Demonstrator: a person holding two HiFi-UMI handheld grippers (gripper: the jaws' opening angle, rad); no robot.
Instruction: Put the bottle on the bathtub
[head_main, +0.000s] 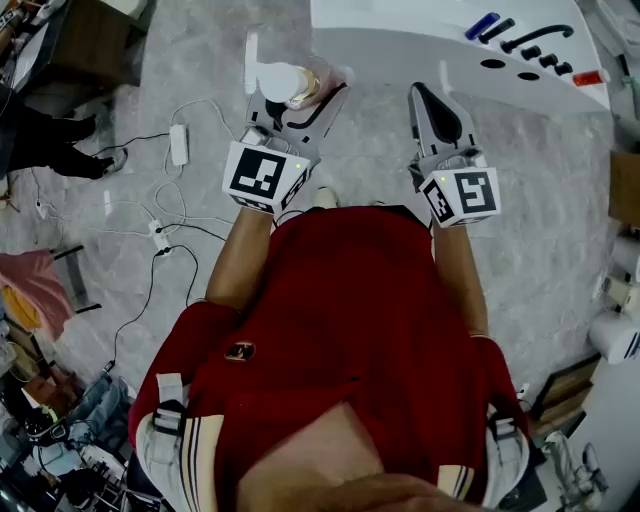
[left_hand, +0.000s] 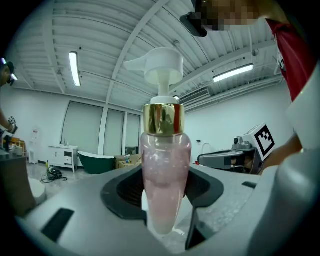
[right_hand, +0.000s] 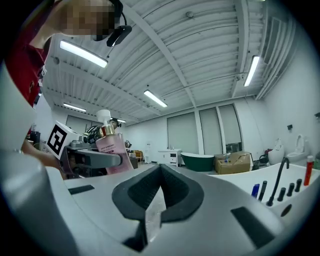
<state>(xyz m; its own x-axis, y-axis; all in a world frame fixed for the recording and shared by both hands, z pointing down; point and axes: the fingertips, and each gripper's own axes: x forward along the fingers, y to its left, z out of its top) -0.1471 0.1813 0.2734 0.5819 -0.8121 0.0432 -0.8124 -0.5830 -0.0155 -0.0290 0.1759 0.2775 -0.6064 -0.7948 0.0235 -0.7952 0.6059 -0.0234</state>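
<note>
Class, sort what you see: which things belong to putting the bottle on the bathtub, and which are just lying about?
Job: pink pump bottle with gold collar; left tool gripping it; white bathtub.
Lying about: white power strip with cables on the floor; blue item on the tub's rim; dark green bathtub far off.

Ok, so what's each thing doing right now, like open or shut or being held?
pump bottle, upright, clamped between the left jaws.
left gripper, shut on the pump bottle.
right gripper, shut, nothing in it.
bathtub, pump bottle not on it yet.
</note>
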